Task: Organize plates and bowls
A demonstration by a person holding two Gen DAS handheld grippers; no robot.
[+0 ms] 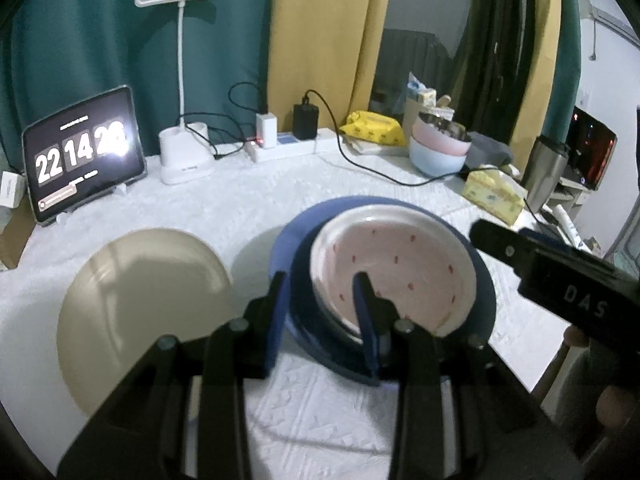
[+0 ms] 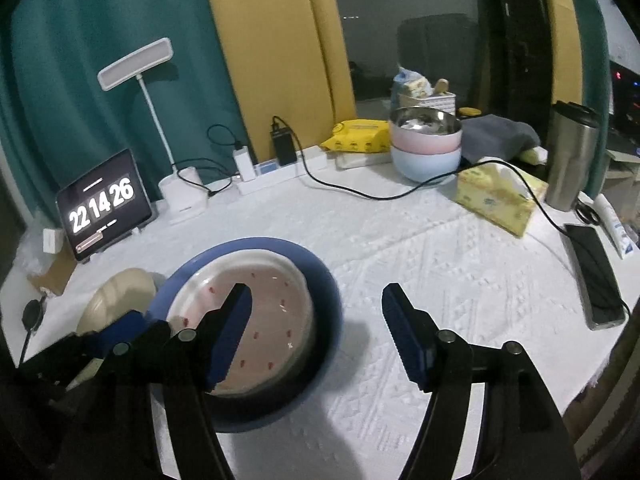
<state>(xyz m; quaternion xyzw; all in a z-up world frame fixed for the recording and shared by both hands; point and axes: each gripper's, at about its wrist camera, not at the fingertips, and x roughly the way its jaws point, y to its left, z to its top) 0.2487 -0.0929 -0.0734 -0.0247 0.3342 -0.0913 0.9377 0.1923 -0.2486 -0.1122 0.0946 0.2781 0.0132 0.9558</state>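
My left fingers (image 1: pixel 320 292) pinch the near rim of the blue plate (image 1: pixel 486 280) holding the pink bowl (image 1: pixel 400 264) on the desk (image 2: pixel 460 264), while my right fingers (image 2: pixel 316 312) hang wide open, empty, just right of it.

On the table (image 2: pixel 460 280) a small plate (image 1: pixel 400 264) lies in a bigger plate (image 1: pixel 486 288); another plate (image 1: pixel 140 300) lies just left of them. Behind (at the far edge) two stacked bowls (image 2: pixel 426 148) stand, right of the lamp (image 1: pixel 186 160) and the tablet (image 1: pixel 84 156).
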